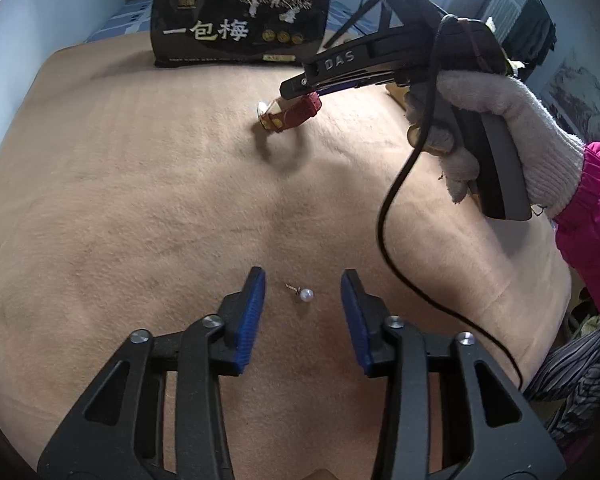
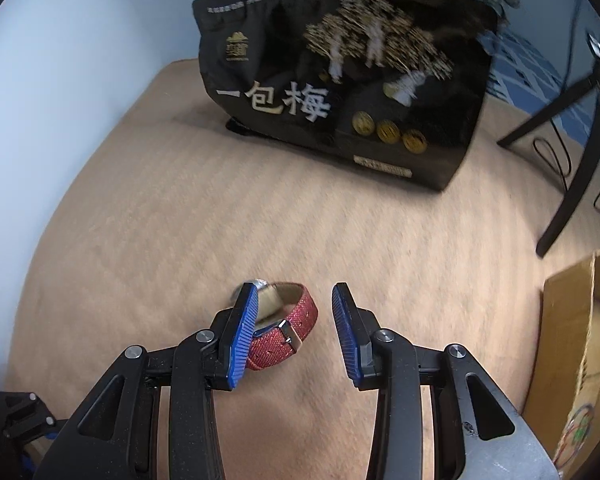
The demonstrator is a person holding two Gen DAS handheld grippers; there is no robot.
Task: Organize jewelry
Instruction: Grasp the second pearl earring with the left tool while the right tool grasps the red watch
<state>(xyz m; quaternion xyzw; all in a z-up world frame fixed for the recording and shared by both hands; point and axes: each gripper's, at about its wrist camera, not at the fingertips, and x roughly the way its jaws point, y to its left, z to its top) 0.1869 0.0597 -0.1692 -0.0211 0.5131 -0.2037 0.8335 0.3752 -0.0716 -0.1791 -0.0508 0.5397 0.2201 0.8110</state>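
Right hand (image 1: pixel 512 136): wore a white knit glove (image 1: pixel 540 148) and magenta sleeve (image 1: pixel 596 216). Grippers: black frames, ribbed blue pads (image 1: pixel 252 312), silver screws (image 1: pixel 395 322); white "DAS" lettering (image 1: pixel 339 61); black cable (image 1: pixel 392 216) trailed.

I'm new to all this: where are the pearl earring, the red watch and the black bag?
pearl earring (image 1: pixel 306 294), left wrist view, on the pearl.
red watch (image 2: pixel 296 312), right wrist view, on the strap.
black bag (image 2: pixel 340 80), right wrist view, on its printed front.

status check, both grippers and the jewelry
Left gripper open, straddling pearl earring. Right gripper open over red watch, strap beside left finger, not clamped. Nothing in the way.
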